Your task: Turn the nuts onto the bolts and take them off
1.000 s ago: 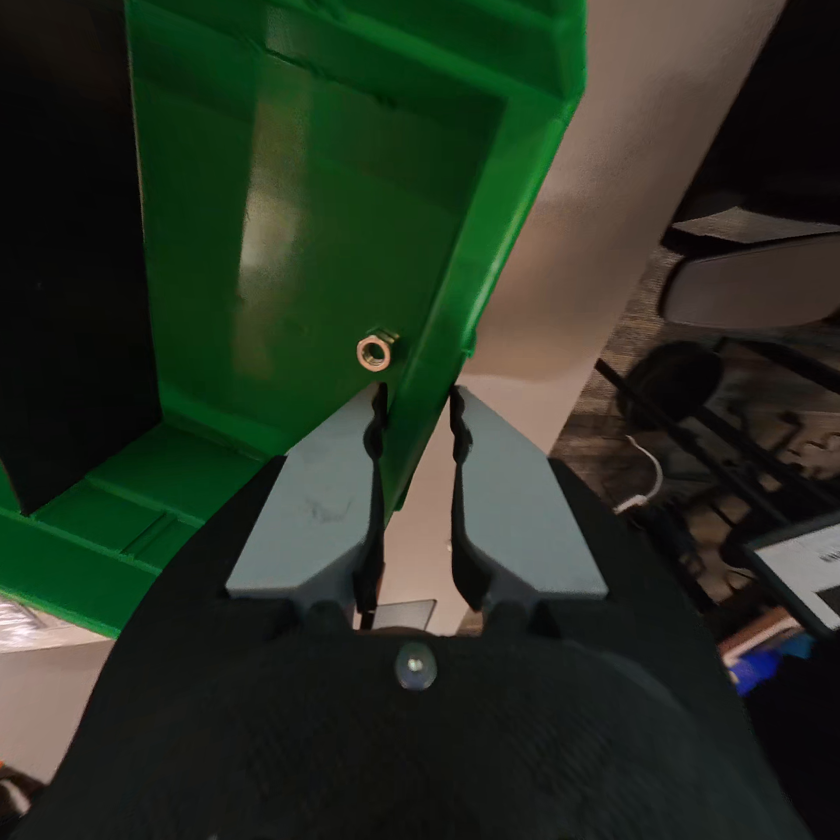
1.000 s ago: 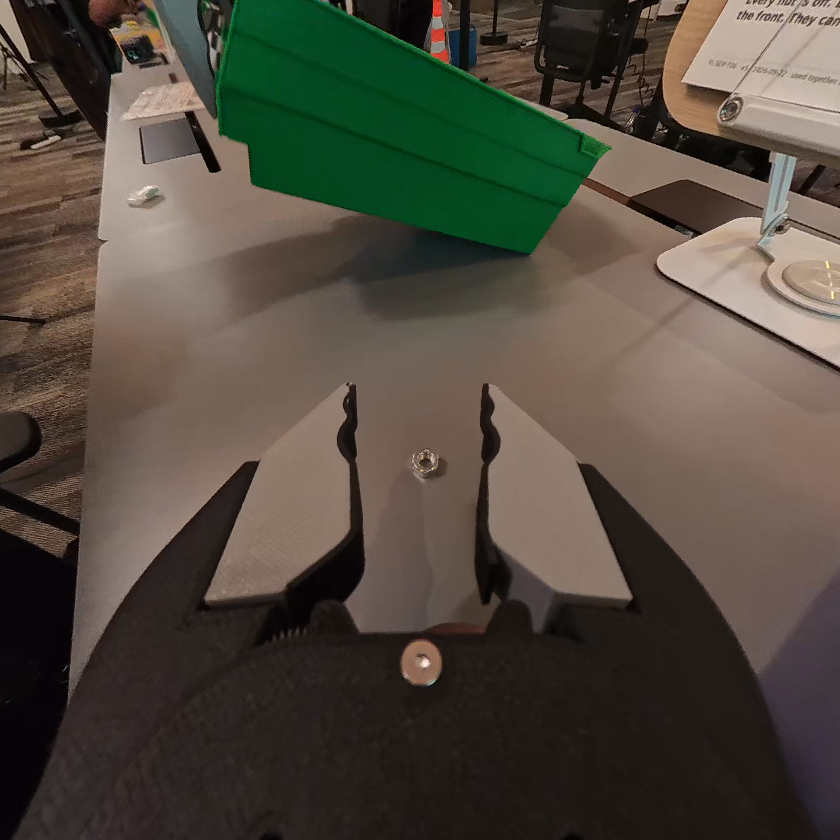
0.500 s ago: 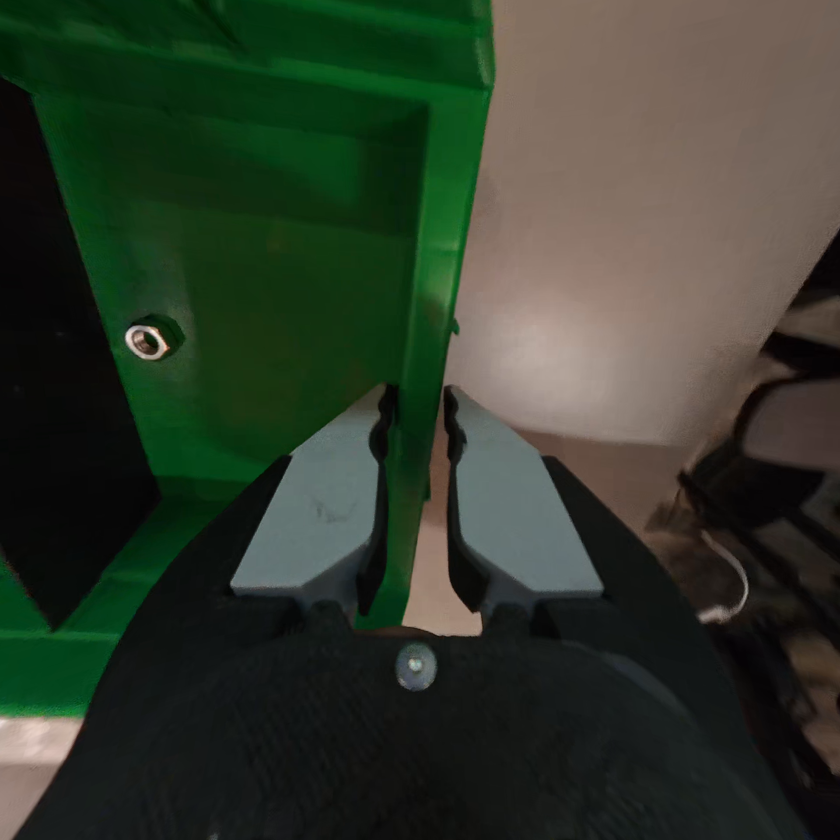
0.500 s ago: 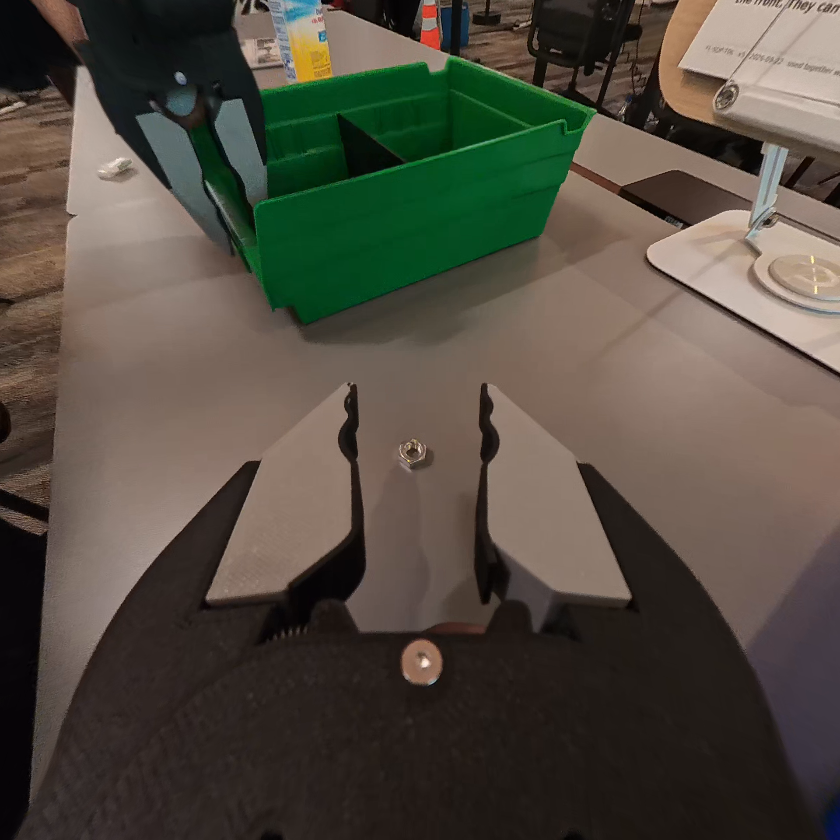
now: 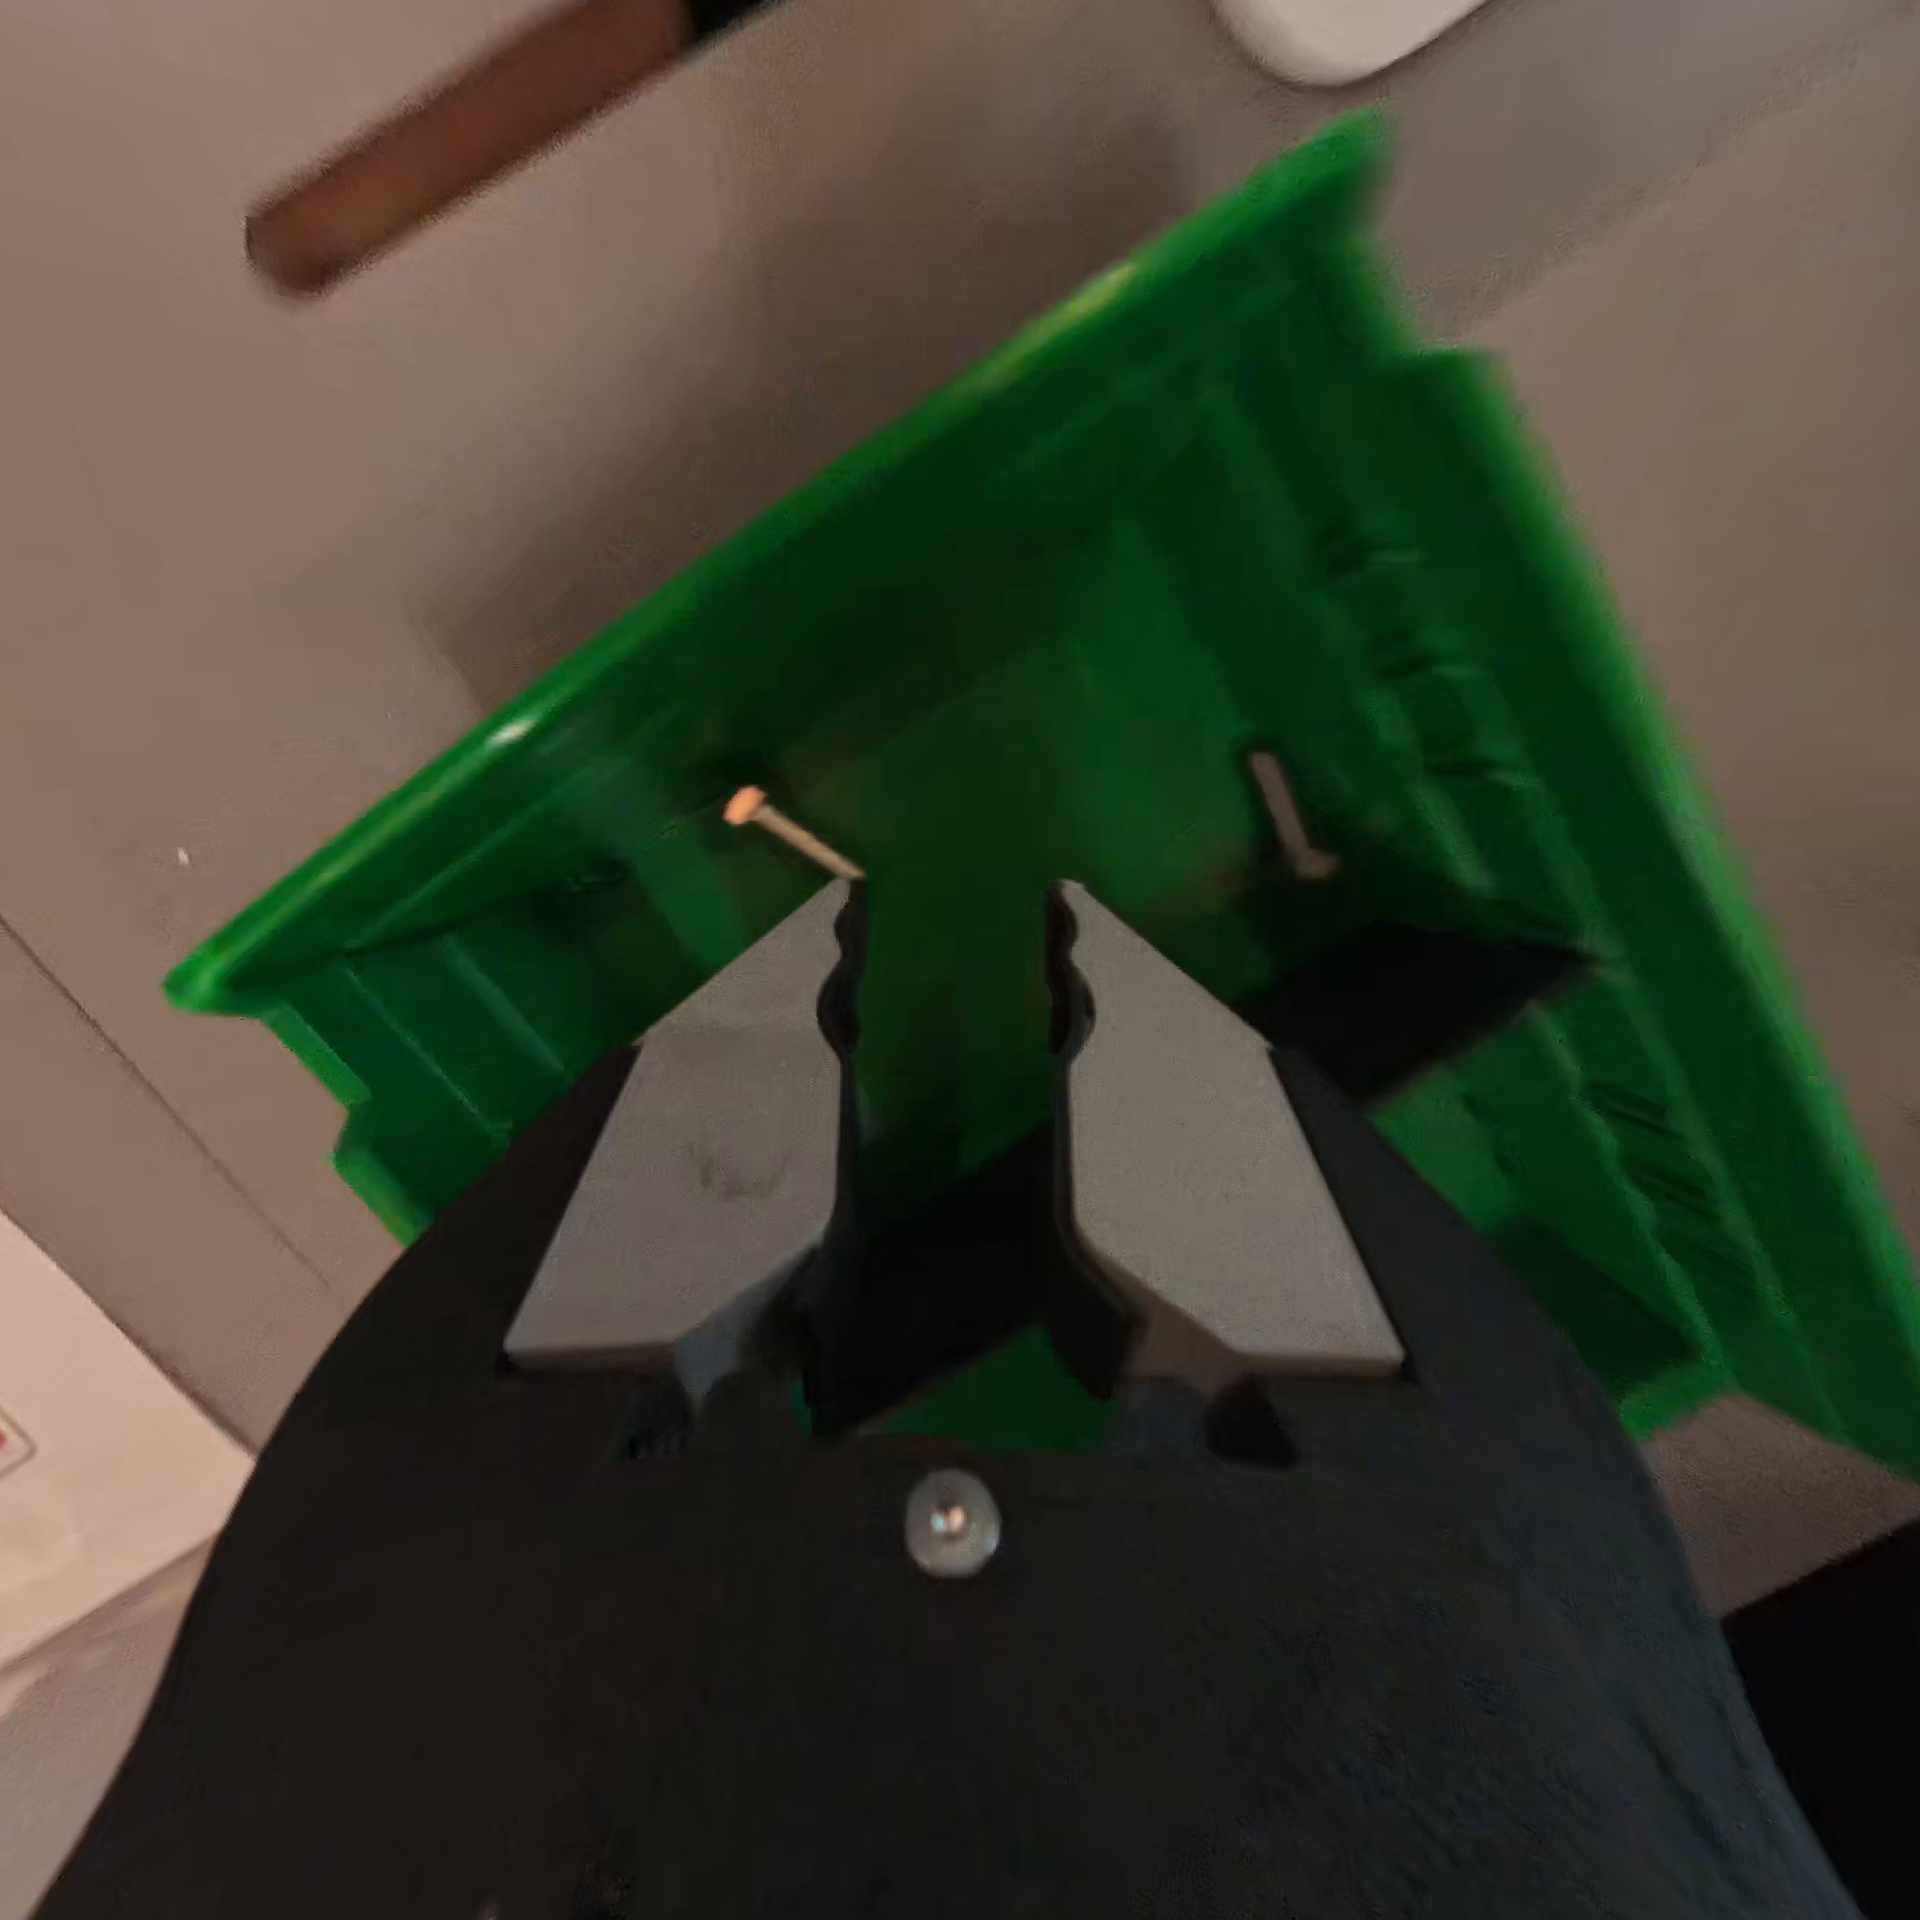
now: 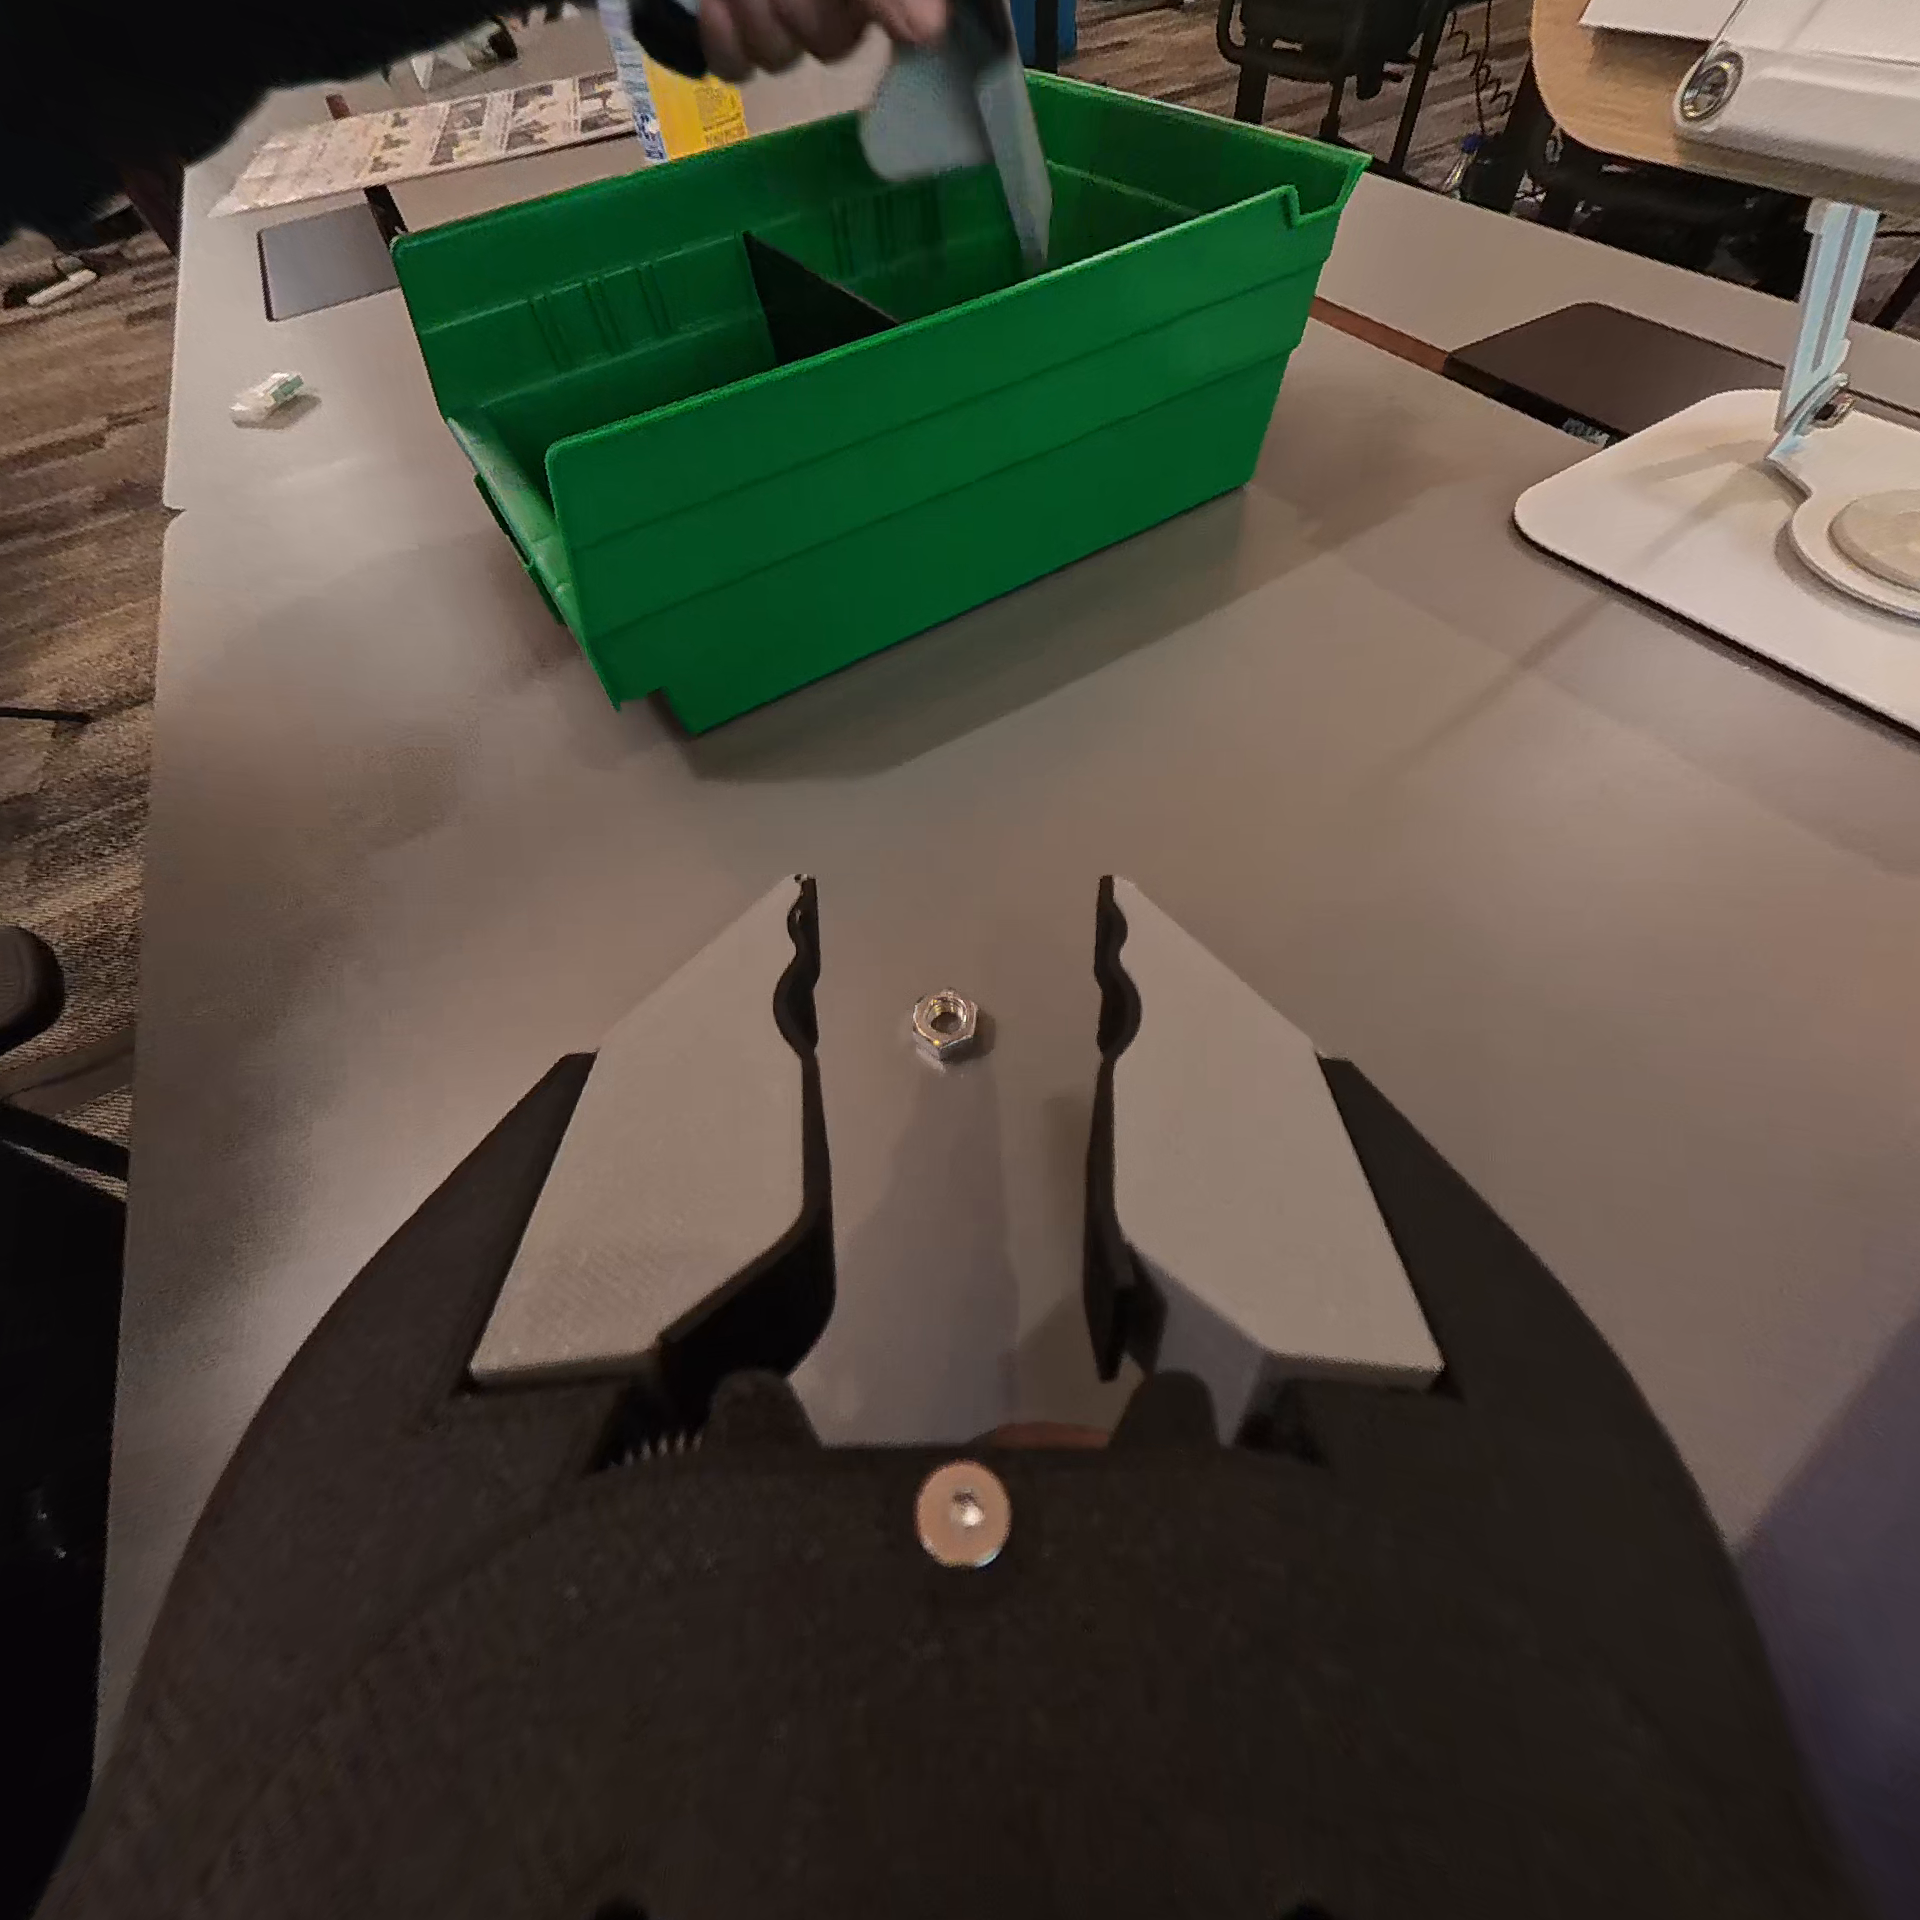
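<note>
A shiny metal nut (image 6: 949,1025) lies on a smooth matt grey surface (image 6: 1351,883) before a glossy green plastic bin (image 6: 935,499)

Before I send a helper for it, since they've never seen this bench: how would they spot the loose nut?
Start at the grey table and find the green bin on it. Nearer than the bin, on bare tabletop, the open right gripper hovers low; the nut lies between its fingers. It is a small shiny hexagon, the only metal piece outside the bin.

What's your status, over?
Left gripper open above green bin, two bolts inside. Right gripper open around nut on table. Nothing blocking.
</note>
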Motion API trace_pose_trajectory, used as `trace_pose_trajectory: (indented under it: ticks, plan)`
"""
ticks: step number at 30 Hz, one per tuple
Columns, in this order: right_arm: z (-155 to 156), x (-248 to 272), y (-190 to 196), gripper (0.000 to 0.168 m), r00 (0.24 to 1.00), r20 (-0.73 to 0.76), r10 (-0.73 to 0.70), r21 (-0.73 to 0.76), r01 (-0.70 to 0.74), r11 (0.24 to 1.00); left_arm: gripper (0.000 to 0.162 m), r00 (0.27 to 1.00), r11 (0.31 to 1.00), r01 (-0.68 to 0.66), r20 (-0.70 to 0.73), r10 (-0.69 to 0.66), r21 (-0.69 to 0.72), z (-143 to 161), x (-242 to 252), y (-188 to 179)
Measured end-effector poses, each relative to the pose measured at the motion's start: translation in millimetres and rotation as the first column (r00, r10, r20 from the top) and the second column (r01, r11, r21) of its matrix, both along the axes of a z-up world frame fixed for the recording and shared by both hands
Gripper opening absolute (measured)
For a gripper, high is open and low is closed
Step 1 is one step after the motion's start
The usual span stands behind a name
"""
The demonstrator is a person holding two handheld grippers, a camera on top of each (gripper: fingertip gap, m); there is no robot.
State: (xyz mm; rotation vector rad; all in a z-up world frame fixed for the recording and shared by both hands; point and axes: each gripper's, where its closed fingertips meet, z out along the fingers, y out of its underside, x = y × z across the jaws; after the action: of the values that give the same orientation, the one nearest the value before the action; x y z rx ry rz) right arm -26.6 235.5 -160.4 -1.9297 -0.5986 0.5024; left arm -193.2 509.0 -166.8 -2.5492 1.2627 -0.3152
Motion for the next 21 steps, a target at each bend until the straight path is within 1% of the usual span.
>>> trace_pose_trajectory:
  ticks: [2, 3, 5, 6, 8, 10, 13, 14, 16, 17, 19, 20, 21]
  plan:
    - [3, 1, -1, 0.050, 1.000, -0.003, -0.002, 0.012, 0.002, 1.000, 0.028, 0.991, 0.996, -0.059, -0.120, 0.050, -0.070, -32, -12, 15]
    - [6, 1, -2, 0.050, 1.000, -0.007, -0.001, 0.019, 0.001, 1.000, 0.029, 0.983, 0.992, -0.086, -0.168, 0.070, -0.095, -44, -18, 19]
    - [12, 2, -3, 0.050, 1.000, -0.016, 0.003, 0.033, -0.003, 0.999, 0.037, 0.965, 0.986, -0.122, -0.247, 0.091, -0.111, -60, -28, 24]
    - [15, 2, -4, 0.050, 1.000, -0.022, 0.006, 0.041, -0.005, 0.999, 0.040, 0.961, 0.985, -0.134, -0.259, 0.101, -0.110, -64, -28, 27]
    - [20, 2, -7, 0.050, 0.999, -0.030, 0.012, 0.056, -0.010, 0.998, 0.032, 0.964, 0.986, -0.146, -0.234, 0.124, -0.079, -65, -22, 35]
    - [24, 3, -9, 0.050, 0.999, -0.033, 0.013, 0.067, -0.011, 0.998, 0.022, 0.966, 0.990, -0.134, -0.231, 0.119, -0.051, -65, -21, 40]
    - [25, 5, -10, 0.050, 1.000, -0.024, 0.011, 0.077, -0.009, 0.997, 0.008, 0.969, 0.993, -0.109, -0.229, 0.097, -0.042, -65, -21, 38]
    - [24, 5, -9, 0.050, 1.000, -0.018, 0.008, 0.077, -0.006, 0.997, 0.007, 0.970, 0.994, -0.098, -0.229, 0.085, -0.044, -65, -21, 34]
    - [23, 7, -8, 0.050, 1.000, -0.011, 0.001, 0.081, 0.000, 0.997, 0.007, 0.975, 0.997, -0.066, -0.213, 0.058, -0.031, -57, -17, 27]
    - [23, 8, -8, 0.049, 1.000, -0.009, -0.003, 0.084, 0.004, 0.996, 0.007, 0.980, 0.999, -0.052, -0.193, 0.051, 0.001, -47, -14, 26]
    - [21, 10, -5, 0.048, 1.000, -0.001, -0.019, 0.093, 0.019, 0.995, 0.007, 0.988, 0.994, -0.008, -0.152, 0.025, 0.112, -17, -6, 24]
    - [20, 12, -3, 0.048, 1.000, 0.006, -0.031, 0.100, 0.030, 0.995, 0.007, 0.993, 0.983, 0.017, -0.116, 0.005, 0.184, 4, 1, 21]
    - [19, 13, -1, 0.048, 0.999, 0.012, -0.041, 0.106, 0.039, 0.994, 0.007, 0.998, 0.967, 0.037, -0.052, -0.025, 0.252, 27, 13, 13]
